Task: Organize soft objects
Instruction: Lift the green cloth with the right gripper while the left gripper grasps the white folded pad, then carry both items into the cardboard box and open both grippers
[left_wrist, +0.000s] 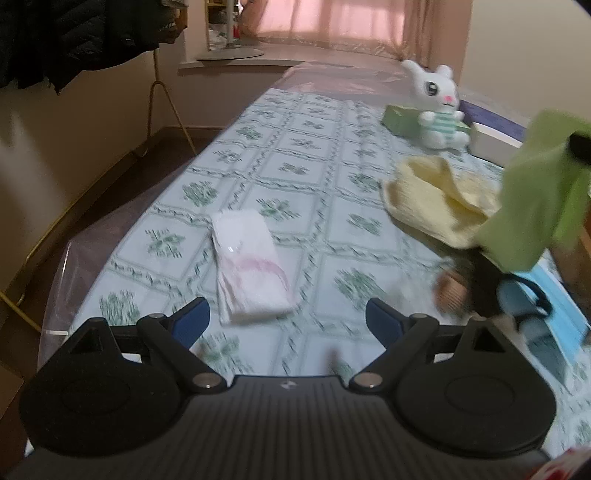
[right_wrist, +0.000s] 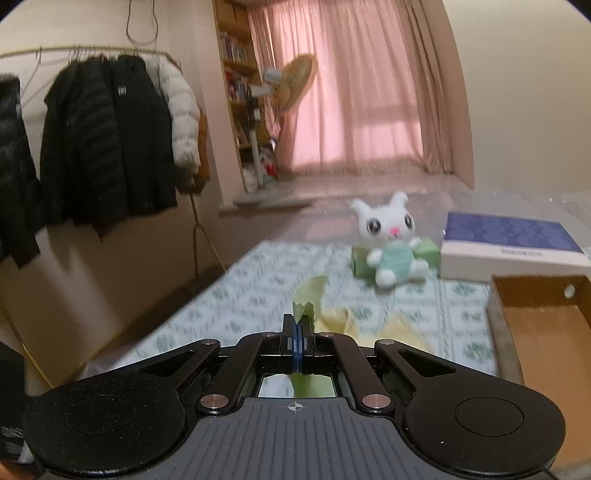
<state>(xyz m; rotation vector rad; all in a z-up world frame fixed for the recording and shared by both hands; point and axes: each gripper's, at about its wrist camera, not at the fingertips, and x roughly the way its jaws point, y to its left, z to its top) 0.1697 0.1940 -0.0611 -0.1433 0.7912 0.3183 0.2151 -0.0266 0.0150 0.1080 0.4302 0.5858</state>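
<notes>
My left gripper (left_wrist: 288, 314) is open and empty, low over the patterned tablecloth (left_wrist: 295, 155), just behind a folded white towel with pink marks (left_wrist: 251, 258). My right gripper (right_wrist: 300, 325) is shut on a green cloth (right_wrist: 308, 295) and holds it up above the table; the cloth also hangs at the right of the left wrist view (left_wrist: 535, 192). A pale yellow cloth (left_wrist: 436, 199) lies crumpled on the table under it, also in the right wrist view (right_wrist: 369, 325). A white plush rabbit (left_wrist: 439, 107) (right_wrist: 391, 240) sits at the far end.
A green box (right_wrist: 428, 254) stands behind the rabbit, beside a white and blue box (right_wrist: 509, 243). An open wooden box (right_wrist: 546, 325) stands at the right. A blue item (left_wrist: 554, 314) lies at the right table edge. A coat rack (right_wrist: 110, 147) stands left of the table.
</notes>
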